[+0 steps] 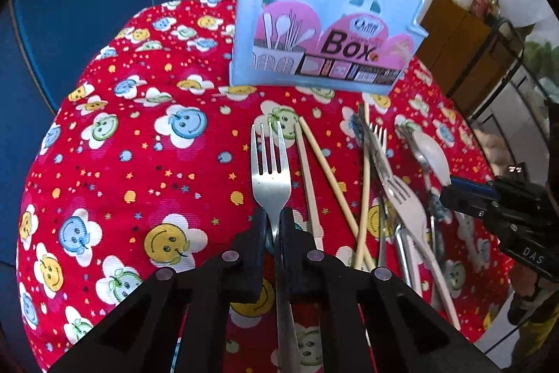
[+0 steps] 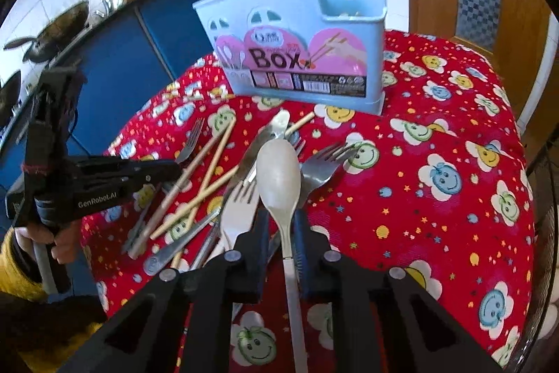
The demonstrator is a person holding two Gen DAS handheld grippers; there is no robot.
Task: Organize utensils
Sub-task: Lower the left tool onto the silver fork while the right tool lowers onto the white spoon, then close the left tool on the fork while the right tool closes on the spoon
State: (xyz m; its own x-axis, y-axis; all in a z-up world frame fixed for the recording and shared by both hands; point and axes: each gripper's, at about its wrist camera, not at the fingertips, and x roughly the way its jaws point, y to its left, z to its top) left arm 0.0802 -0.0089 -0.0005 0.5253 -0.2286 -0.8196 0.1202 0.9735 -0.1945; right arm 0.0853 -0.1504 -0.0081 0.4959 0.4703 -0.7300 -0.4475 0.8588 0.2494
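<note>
Stood at twelve o'clock on the desk (image 1: 104,135): pale blue holder (image 1: 325,34) labelled "Box". Read "GenRobot.AI" on left gripper (image 1: 274,226), fingers pinching metal fork (image 1: 270,170). Pinched white spoon (image 2: 279,177) at centre: right gripper (image 2: 281,226) fingers.

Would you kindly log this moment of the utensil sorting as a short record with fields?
left gripper: shut on the metal fork, tines pointing at the holder
right gripper: shut on the white spoon, bowl forward
holder: blue utensil box, upright at the far side of the table
loose pile: chopsticks, white plastic fork, other metal cutlery, criss-crossed
surface: red smiley-print tablecloth
progress: nothing visibly placed in the box yet
</note>
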